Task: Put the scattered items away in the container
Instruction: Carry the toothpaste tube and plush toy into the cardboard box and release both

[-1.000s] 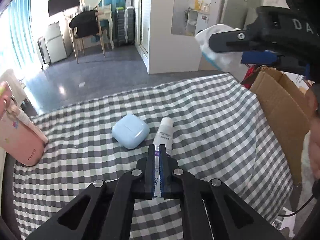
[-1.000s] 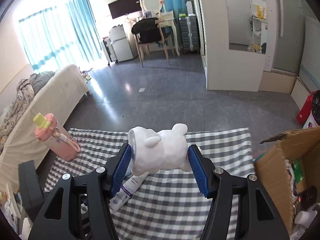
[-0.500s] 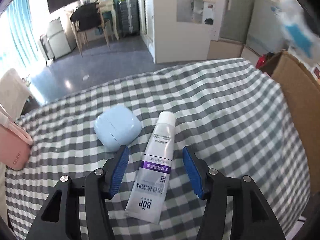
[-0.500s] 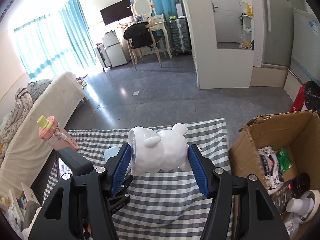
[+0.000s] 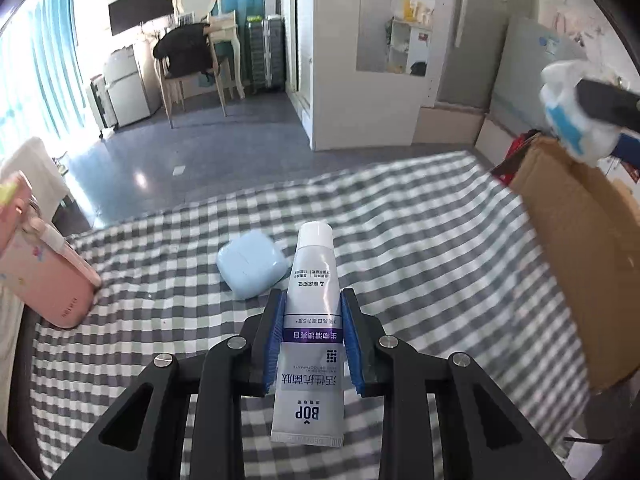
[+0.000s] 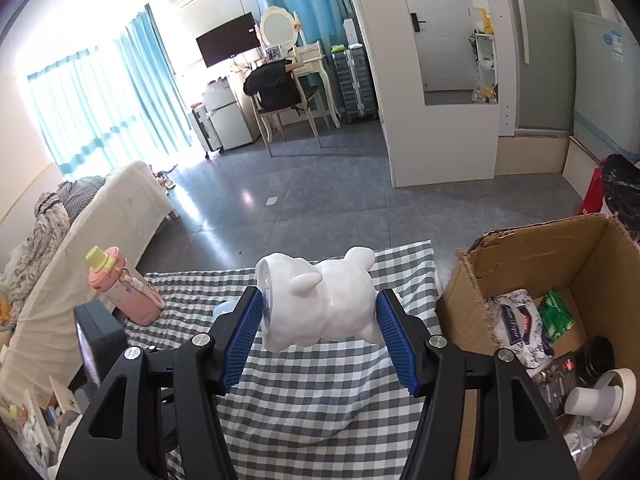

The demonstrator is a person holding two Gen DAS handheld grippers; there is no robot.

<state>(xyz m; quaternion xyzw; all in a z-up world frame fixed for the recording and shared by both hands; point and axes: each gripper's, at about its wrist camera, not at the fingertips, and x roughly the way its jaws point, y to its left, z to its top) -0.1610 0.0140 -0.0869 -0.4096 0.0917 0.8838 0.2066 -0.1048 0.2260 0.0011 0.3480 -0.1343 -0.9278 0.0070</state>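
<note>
Our left tool [image 5: 312, 336] is pinching a white toothpaste tube [image 5: 312, 332] between its blue pads [image 5: 275, 344], which press on the tube's two sides about midway along its length. The tube's white cap points away from us and its crimped end sits back between the fingers. It looks raised off the checked cloth [image 5: 420, 248] that covers the bench, though we cannot tell for sure from this angle. Just beyond the tube's cap, to its left, a pale blue earbud case [image 5: 252, 268] lies on the cloth. Further left, a pink water bottle [image 5: 44, 280] stands at the cloth's edge.

Our right tool [image 6: 318, 324] is clamped on a white animal figurine [image 6: 320, 300], one blue pad at each end of it, and the figurine lies sideways across the gap with its ears and stubby legs sticking out. It is held in the air above the cloth, just left of the cardboard box [image 6: 600, 264], not yet over the opening. The box stands open at the right end of the bench. Inside it we see a white patterned packet [image 6: 516, 328], a green packet [image 6: 556, 316], a black round jar [image 6: 598, 356] and a white cup-shaped item [image 6: 600, 396]
</note>
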